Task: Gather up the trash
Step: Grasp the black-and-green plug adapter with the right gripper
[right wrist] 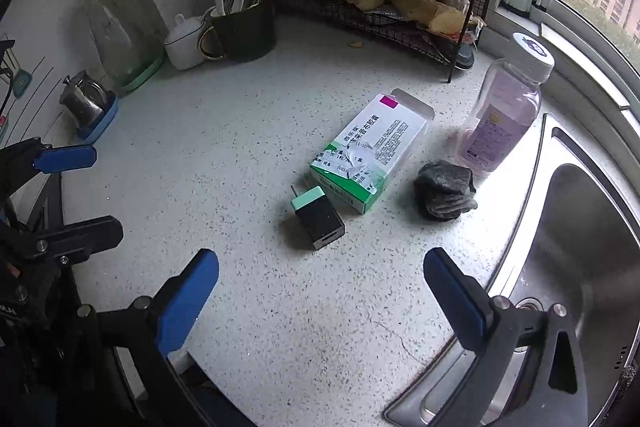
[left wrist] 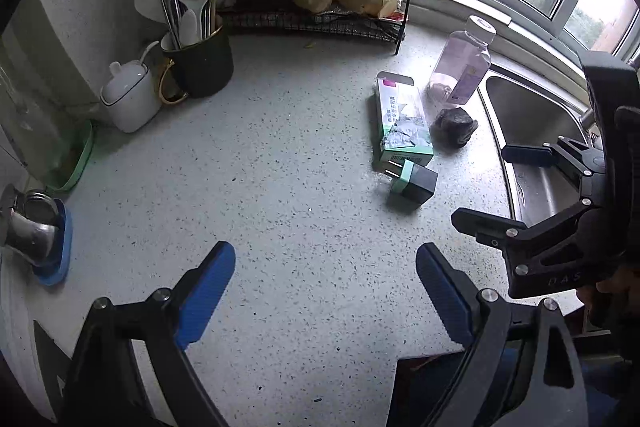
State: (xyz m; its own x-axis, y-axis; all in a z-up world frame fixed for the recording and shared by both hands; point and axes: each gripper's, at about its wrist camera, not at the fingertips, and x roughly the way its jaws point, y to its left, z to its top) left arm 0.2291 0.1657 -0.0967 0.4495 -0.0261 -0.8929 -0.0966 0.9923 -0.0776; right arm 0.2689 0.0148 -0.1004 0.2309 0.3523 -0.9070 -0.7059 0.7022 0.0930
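A torn white and green medicine box (left wrist: 402, 123) (right wrist: 370, 151) lies flat on the speckled counter. A small black and mint charger block (left wrist: 413, 182) (right wrist: 318, 217) lies just in front of it. A dark crumpled wad (left wrist: 456, 126) (right wrist: 444, 189) sits to its right, beside an upright clear plastic bottle (left wrist: 464, 65) (right wrist: 506, 107) with a white cap. My left gripper (left wrist: 326, 295) is open and empty over bare counter, left of the items. My right gripper (right wrist: 320, 297) is open and empty, just short of the charger; it also shows in the left wrist view (left wrist: 480, 187).
A steel sink (left wrist: 532, 131) (right wrist: 580, 247) lies to the right. A black wire rack (left wrist: 316, 11) (right wrist: 400, 7) with ginger stands at the back. A dark utensil cup (left wrist: 200, 59) (right wrist: 244, 27), a white jar (left wrist: 130, 95) and a glass carafe (right wrist: 110, 27) line the left wall.
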